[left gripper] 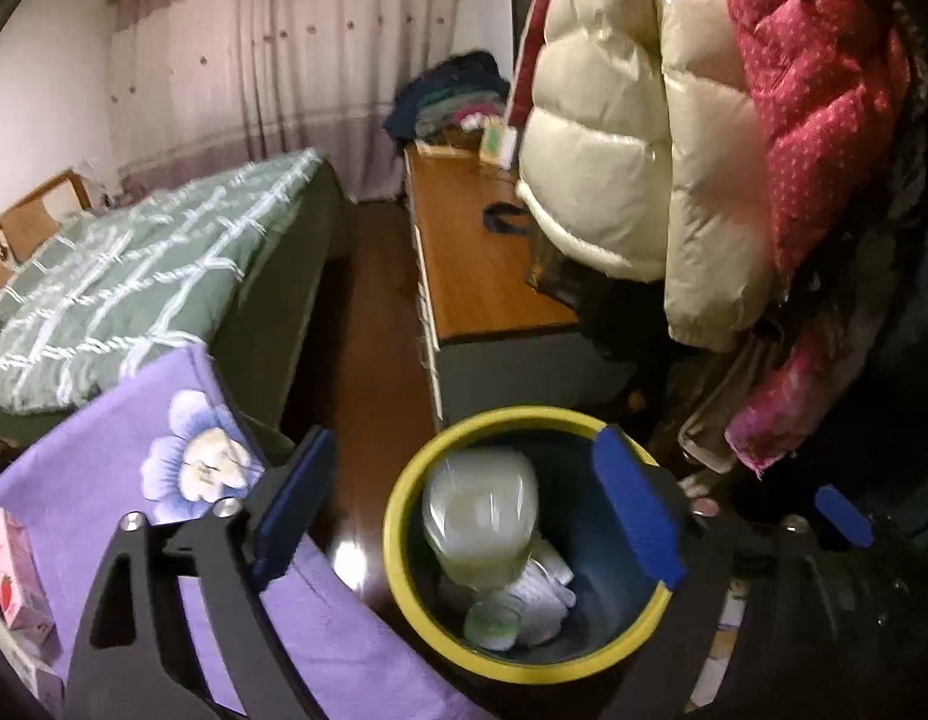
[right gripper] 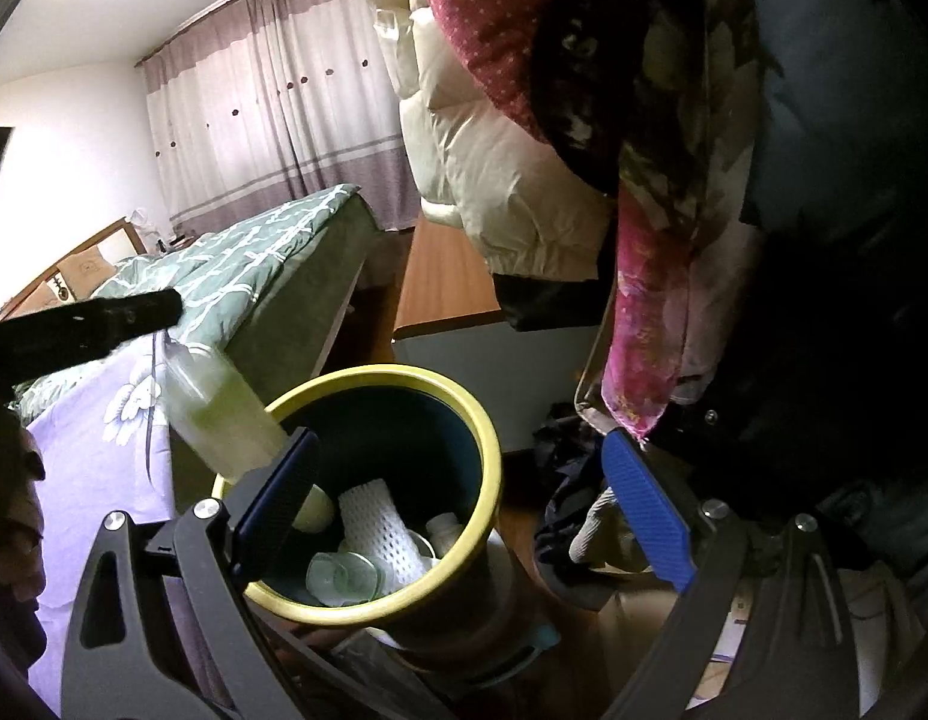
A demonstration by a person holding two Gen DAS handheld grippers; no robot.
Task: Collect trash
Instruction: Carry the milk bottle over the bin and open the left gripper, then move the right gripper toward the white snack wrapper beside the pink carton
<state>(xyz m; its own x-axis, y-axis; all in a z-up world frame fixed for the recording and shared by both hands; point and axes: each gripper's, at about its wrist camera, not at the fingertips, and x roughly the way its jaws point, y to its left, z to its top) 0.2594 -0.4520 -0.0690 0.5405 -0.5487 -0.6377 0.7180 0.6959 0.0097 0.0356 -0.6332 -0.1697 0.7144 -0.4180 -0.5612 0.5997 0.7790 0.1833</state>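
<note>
Plastic bottle (left gripper: 479, 519) dropping neck-down into the yellow-rimmed bin (left gripper: 398, 540), clear of the wide-open left gripper (left gripper: 464, 510); right gripper (right gripper: 464, 510) spread and empty too; probably next: turning away for more trash.

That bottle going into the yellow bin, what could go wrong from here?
1. The bottle is tipped over the bin's yellow rim; it looks to have liquid inside and could catch the rim and spill.
2. The left hand-held gripper stands open above the bin, so nothing steadies the bottle.
3. Hanging coats crowd the bin's side and could snag the right hand-held gripper, which is also open.
</note>
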